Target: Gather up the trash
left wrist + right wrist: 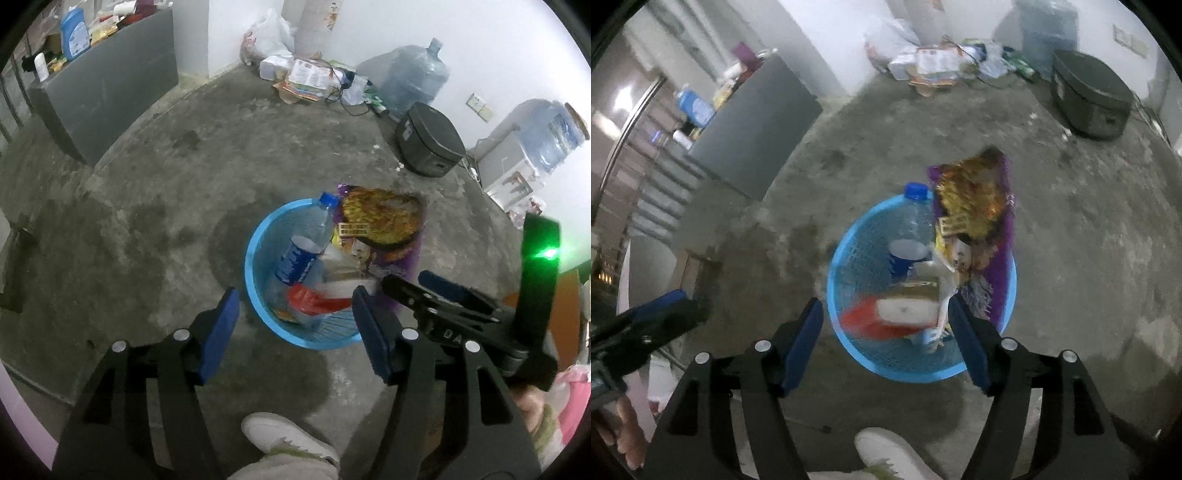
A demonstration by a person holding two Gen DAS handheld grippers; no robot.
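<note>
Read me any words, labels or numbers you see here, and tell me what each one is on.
"DA": white letters on the right gripper body, cut off by the left gripper.
Bottle blue label: white lettering, too blurred to read.
Snack bag: a yellow strip of print, too small to read.
Blue jug label: unreadable.
Printed papers by the wall: unreadable.

Left gripper (295,325): black angular arms with cut-out slots; round silver rivets at the joints; flat blue pads (221,332) on the finger faces; right gripper (886,339): same black frame, silver rivets, blue pads (803,341); seen from the left camera, its body carries white letters "DA" and an upright black block with a green light (548,254); white shoe (284,437) with greenish trim; pale grey trouser leg (284,469); pink sleeve (576,398) at far right.
</note>
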